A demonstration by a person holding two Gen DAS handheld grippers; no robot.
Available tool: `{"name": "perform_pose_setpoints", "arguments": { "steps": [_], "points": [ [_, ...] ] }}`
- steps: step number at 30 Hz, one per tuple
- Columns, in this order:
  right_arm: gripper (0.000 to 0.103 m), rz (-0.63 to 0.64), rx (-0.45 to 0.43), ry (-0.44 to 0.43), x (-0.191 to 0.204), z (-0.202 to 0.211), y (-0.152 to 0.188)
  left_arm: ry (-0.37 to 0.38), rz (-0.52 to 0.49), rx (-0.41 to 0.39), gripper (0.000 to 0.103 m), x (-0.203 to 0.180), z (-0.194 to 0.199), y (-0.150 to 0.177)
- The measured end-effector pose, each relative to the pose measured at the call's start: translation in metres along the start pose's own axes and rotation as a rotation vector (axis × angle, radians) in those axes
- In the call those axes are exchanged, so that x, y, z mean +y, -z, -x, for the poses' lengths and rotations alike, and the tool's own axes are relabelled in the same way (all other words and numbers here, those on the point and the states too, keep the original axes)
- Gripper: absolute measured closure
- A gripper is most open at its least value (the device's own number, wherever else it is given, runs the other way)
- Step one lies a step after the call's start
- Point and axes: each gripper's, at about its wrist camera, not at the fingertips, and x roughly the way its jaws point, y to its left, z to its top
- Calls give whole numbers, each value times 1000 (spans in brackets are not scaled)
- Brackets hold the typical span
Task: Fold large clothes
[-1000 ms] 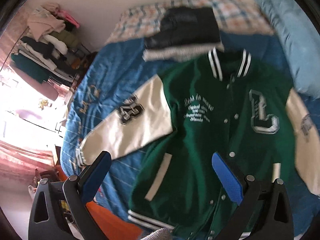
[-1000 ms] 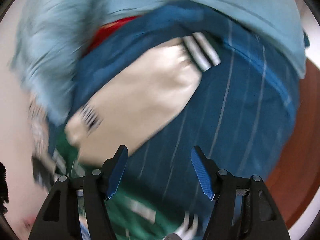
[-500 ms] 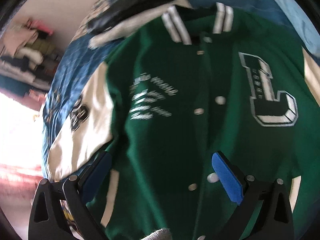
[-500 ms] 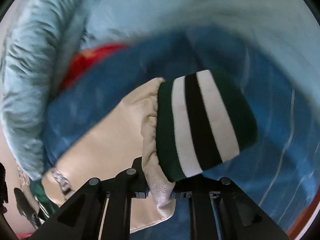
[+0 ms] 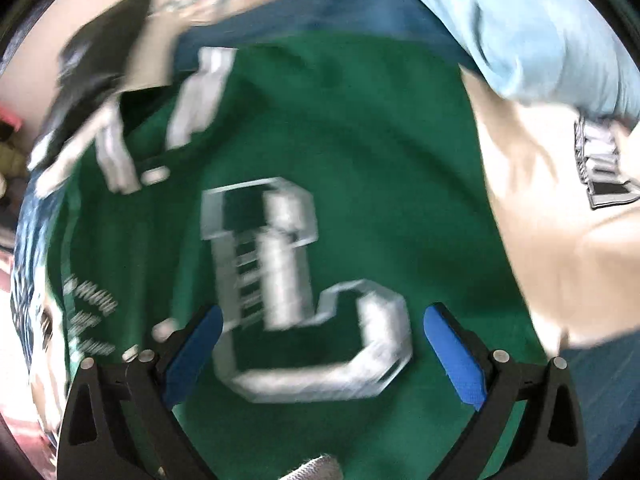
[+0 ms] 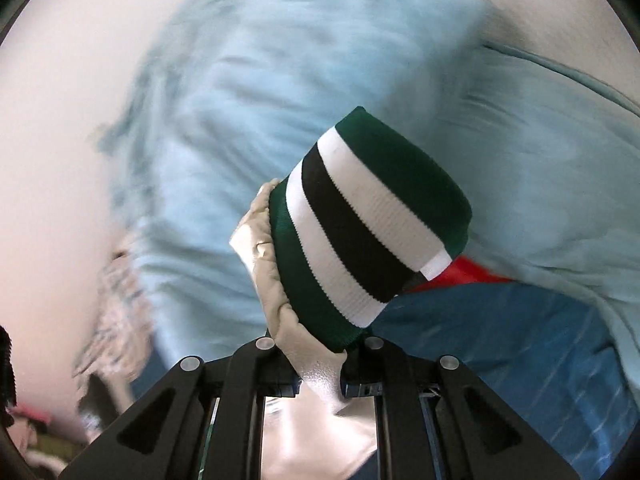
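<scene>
A green varsity jacket (image 5: 360, 128) with cream sleeves lies front-up on a blue bedspread. A big white letter patch (image 5: 296, 292) fills the middle of the left wrist view. My left gripper (image 5: 320, 352) is open and empty, close above the jacket's chest, straddling the patch. The jacket's cream sleeve (image 5: 552, 216) runs along the right. My right gripper (image 6: 320, 376) is shut on the end of that cream sleeve (image 6: 316, 364), just behind the striped green, white and black cuff (image 6: 368, 236), and holds it lifted off the bed.
A light blue pillow or duvet (image 6: 304, 88) lies behind the raised cuff and also shows in the left wrist view (image 5: 540, 24). A dark folded garment (image 5: 100, 60) lies beyond the jacket's collar. The blue bedspread (image 6: 500, 352) and a red patch (image 6: 468, 276) show at the right.
My right gripper closed on the sleeve end and lifted it, cuff now raised in front of the pillow. My left gripper moved in low over the jacket, toward the letter patch, still open.
</scene>
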Motion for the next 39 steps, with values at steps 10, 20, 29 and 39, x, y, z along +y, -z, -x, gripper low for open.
{"name": "perform_pose_setpoints", "arguments": {
  "steps": [10, 20, 29, 39],
  "points": [
    [90, 134, 139, -245, 183, 30, 125, 88, 208, 7, 0, 113, 23, 11],
    [90, 393, 426, -157, 349, -82, 420, -214, 581, 81, 0, 404, 58, 158],
    [61, 796, 768, -120, 405, -120, 664, -371, 870, 262, 0, 548, 44, 323],
    [25, 741, 728, -180, 411, -63, 628, -166, 1245, 311, 1, 603, 1, 420]
  ]
}}
